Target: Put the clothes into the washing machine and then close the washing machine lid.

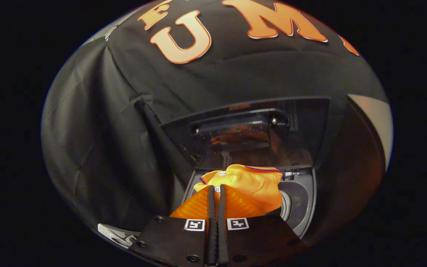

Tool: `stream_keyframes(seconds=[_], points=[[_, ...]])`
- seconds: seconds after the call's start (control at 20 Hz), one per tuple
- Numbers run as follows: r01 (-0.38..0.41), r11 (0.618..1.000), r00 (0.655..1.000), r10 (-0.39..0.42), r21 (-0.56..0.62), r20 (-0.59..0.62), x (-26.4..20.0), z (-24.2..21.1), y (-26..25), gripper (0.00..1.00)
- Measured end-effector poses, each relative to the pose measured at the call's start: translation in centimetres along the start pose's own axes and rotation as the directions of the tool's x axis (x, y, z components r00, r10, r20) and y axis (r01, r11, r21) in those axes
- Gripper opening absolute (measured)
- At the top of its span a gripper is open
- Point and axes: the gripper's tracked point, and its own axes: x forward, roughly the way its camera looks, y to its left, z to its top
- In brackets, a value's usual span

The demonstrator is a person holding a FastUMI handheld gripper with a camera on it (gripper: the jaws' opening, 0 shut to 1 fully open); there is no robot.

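jaws point(216, 190) pinched on orange shirt point(250, 185) | above washing machine point(302, 200) opening

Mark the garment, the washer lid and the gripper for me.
orange garment point(252, 185): gripper view, on the cloth bunched ahead of the fingers.
washer lid point(302, 126): gripper view, on its raised glossy panel.
gripper point(216, 193): gripper view, between fingertips pinching the garment.

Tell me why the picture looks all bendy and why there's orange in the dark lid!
In the gripper view, the fisheye lens bends straight edges, so the washing machine and its raised lid look curved; the glossy lid mirrors the orange garment, giving a dim orange reflection; the light is low and the surroundings are dark; the gripper, shut on the garment, looks sharp.
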Motion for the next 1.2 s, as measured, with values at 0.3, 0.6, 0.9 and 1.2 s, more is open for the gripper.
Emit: stream_keyframes(seconds=[0.3, 0.6, 0.9, 1.2], points=[[0.033, 0.999, 0.994, -0.028, 0.043, -0.109, 6.3, -4.9, -3.0, 0.08], [0.088, 0.994, 0.975, -0.072, 0.069, -0.209, 10.9, -10.3, -6.0, 0.08], [0.172, 0.985, 0.957, -0.16, 0.03, -0.244, 13.1, -13.2, -8.7, 0.08], [0.233, 0.972, 0.939, -0.217, 0.027, -0.267, 14.1, -14.8, -9.7, 0.09]])
